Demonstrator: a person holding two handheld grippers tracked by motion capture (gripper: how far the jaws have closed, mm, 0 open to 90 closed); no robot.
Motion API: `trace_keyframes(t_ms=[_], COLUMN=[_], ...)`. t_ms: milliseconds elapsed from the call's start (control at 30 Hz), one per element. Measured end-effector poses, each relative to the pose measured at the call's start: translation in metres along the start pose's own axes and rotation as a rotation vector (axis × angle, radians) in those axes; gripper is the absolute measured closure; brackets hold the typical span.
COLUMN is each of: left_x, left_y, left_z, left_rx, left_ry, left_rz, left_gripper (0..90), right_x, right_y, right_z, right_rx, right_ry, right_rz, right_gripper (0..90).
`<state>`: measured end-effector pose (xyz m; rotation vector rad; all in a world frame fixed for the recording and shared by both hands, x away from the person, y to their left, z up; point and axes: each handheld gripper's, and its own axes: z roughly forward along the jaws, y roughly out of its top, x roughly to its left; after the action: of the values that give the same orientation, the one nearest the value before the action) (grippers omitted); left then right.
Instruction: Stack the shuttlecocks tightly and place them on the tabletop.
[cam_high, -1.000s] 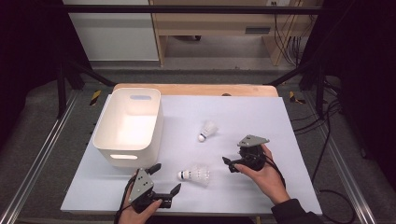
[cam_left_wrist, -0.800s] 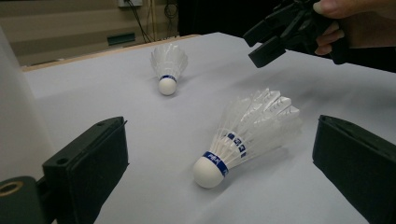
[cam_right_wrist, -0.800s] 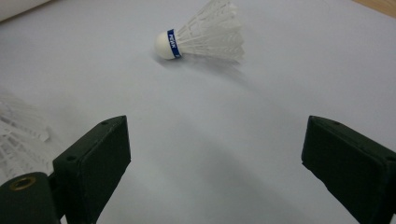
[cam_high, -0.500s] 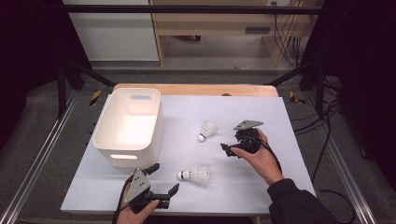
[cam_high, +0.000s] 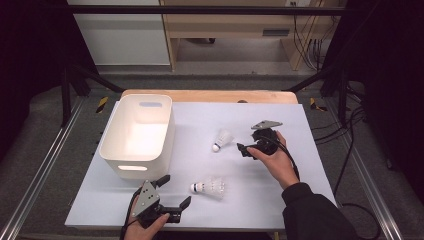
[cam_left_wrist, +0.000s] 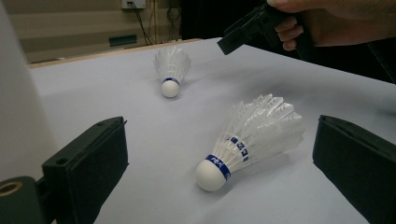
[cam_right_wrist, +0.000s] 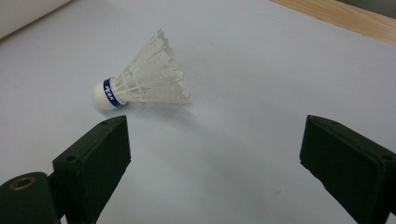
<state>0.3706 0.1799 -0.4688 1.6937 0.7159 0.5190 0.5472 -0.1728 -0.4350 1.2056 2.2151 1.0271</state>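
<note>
White feathers, cork-pale heads: two shuttlecocks lie on their sides on the pale blue table mat, each with a gripper spread wide near it.

The near shuttlecock lies towards the front edge, just ahead of the left gripper, head pointing towards the white bin; the far shuttlecock lies mid-table, close to the right gripper. Both pairs of jaws stand apart and hold nothing. I judge these things very light and easily nudged away; the feather skirt looks thin and crushable, so a hard squeeze there could bend it. The rounded head with its blue band seems the firmer place to pinch, gently, from either side. The table mat is smooth, so a glancing jaw would likely roll them.
</note>
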Motion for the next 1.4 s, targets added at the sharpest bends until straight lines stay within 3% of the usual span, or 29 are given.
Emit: trace_keyframes(t_ms=[333,633,1033,1400], left_x=[0.002,0.002,0.002,0.002], left_y=[0.000,0.001,0.000,0.000], left_z=[-0.001,-0.002,-0.001,-0.001], left_rx=[-0.011,-0.012,-0.009,-0.005], left_ry=[0.002,0.003,0.000,0.002], left_rz=[-0.004,-0.005,-0.004,-0.002], left_gripper=[3.1,3.1,3.1,3.0], right_x=[0.000,0.003,0.008,0.014], right_y=[0.006,0.014,0.014,0.016], right_z=[0.006,0.013,0.028,0.044], right_rx=[0.026,0.010,-0.011,-0.035], right_ry=[-0.020,-0.017,0.024,0.102], right_rz=[-0.028,-0.057,-0.098,-0.128], right_gripper=[9.1,8.9,14.2,13.5])
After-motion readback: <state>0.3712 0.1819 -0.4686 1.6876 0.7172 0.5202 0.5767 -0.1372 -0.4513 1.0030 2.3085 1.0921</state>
